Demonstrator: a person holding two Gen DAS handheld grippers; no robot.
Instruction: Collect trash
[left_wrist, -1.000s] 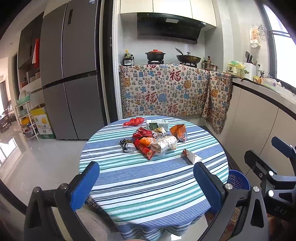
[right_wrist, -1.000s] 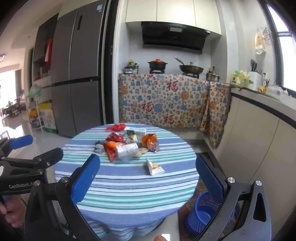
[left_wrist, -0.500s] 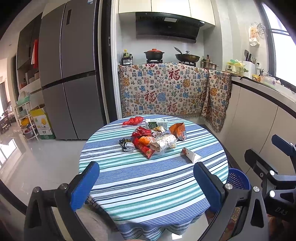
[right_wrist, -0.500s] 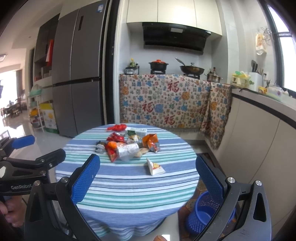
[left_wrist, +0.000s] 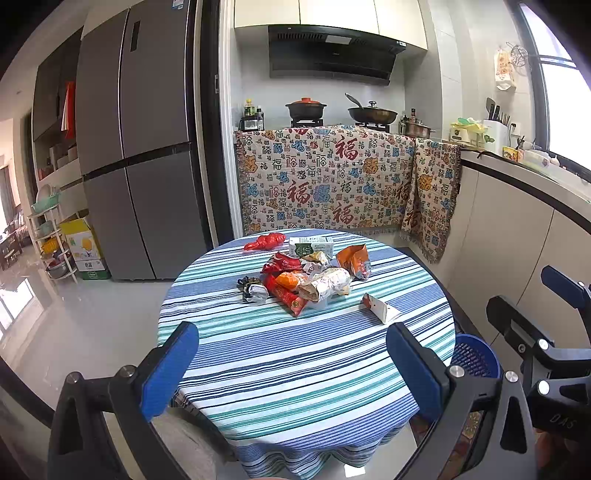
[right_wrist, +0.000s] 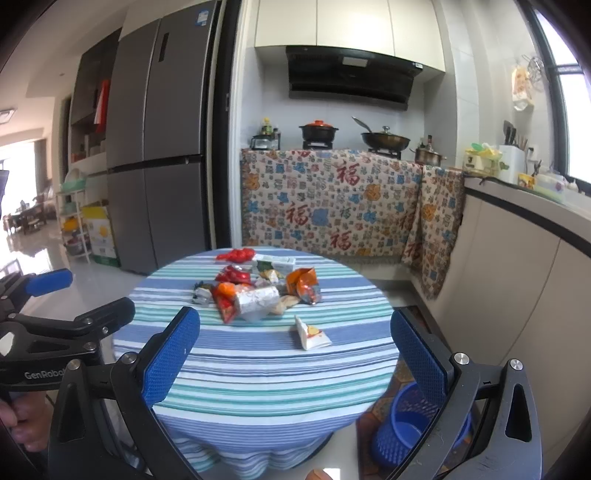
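Both my grippers moved slightly closer; left gripper (left_wrist: 291, 365) and right gripper (right_wrist: 295, 354) spread wide, empty. Beyond, round blue-striped cloth table (left_wrist: 295, 369), loose white triangular wrapper (left_wrist: 382, 312), then crumpled snack-wrapper pile (left_wrist: 306, 277); blue mesh bin (right_wrist: 406, 424) on floor right.

"GenRobot" marks the left claw (right_wrist: 55, 291); 福 dots the cloth (left_wrist: 325, 181).

On the round table (left_wrist: 306, 362) in front of me a heap of wrappers (left_wrist: 303, 277) lies past the middle, a carton (left_wrist: 311, 245) behind it, a folded packet (left_wrist: 380, 308) apart on its right. A basket (left_wrist: 474, 360) stands on the floor right of the table; the fridge (left_wrist: 136, 147) stands behind, to the left
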